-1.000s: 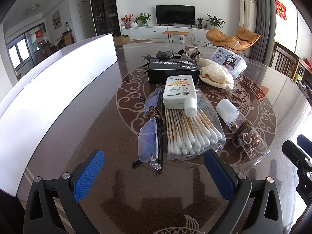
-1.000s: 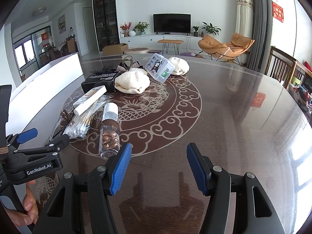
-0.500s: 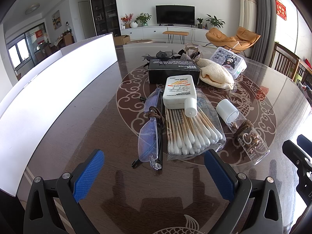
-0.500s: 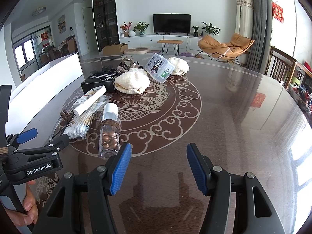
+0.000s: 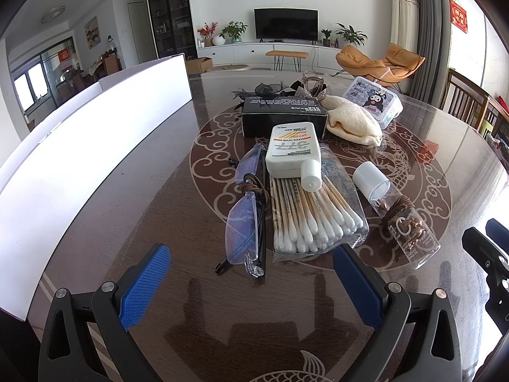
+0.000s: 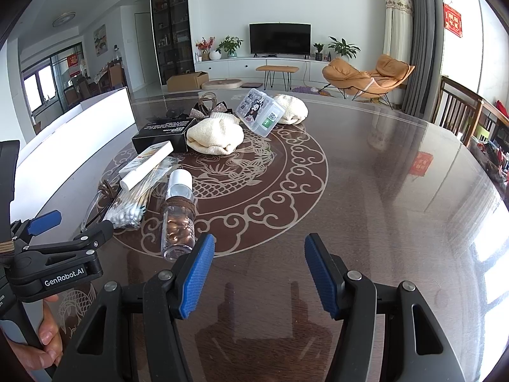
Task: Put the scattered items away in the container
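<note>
White container (image 5: 79, 165) interior unseen, clear bottle (image 5: 404, 219) holding brown capsules, both grippers' fingers (image 5: 144, 286) spread, empty

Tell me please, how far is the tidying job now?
Nothing looks done yet. The white container stands at the left, its inside hidden. Nothing is in hand: the left gripper and right gripper hover with jaws open and empty. Left on the table: glasses, cotton swabs, sunscreen bottle, capsule bottle, black box, cloth pouches, cartoon case.
</note>
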